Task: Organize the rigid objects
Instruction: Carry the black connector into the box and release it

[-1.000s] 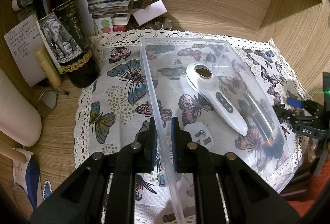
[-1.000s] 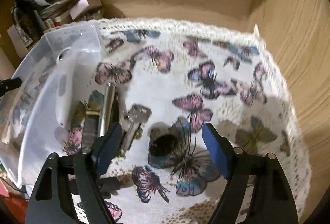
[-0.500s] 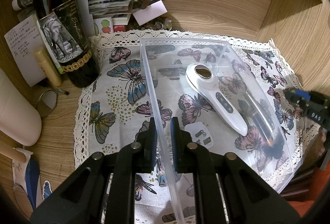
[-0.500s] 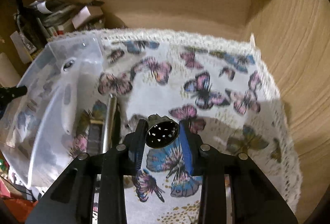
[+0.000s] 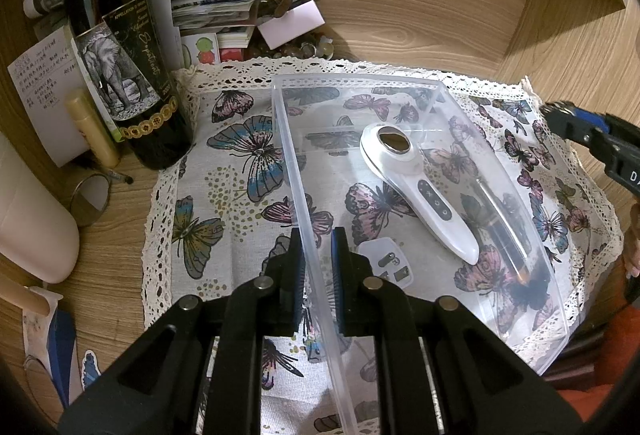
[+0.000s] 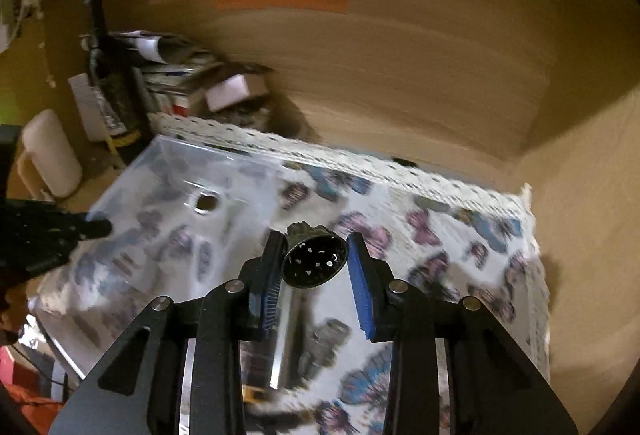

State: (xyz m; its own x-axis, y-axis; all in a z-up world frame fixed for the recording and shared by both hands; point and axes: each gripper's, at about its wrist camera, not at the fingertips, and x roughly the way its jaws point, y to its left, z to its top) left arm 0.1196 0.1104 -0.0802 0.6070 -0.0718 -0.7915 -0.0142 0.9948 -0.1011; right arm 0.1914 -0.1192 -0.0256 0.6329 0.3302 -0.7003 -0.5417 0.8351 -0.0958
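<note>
My left gripper [image 5: 316, 267] is shut on the near left wall of a clear plastic bin [image 5: 298, 191] that stands on a butterfly cloth [image 5: 236, 195]. In the bin lie a white handheld device [image 5: 416, 187] and a small white plug [image 5: 386, 263]. My right gripper [image 6: 314, 263] is shut on a dark perforated metal cup [image 6: 314, 261] and holds it in the air above the cloth, just right of the bin [image 6: 176, 203]. It shows at the right edge of the left wrist view [image 5: 576, 123]. A silver tube [image 6: 286, 339] and keys [image 6: 324, 343] lie on the cloth below.
A wine bottle [image 5: 120, 67], stacked papers [image 5: 212, 7] and a small round mirror [image 5: 90, 199] crowd the back left. A white cylinder [image 5: 32, 227] lies at the left. Wooden walls [image 5: 400, 15] close the back and right. A dark tube [image 5: 504, 227] shows through the bin's right wall.
My right gripper closed on the metal cup, lifted it off the cloth and moved it up and toward the bin. My left gripper kept its hold on the bin wall.
</note>
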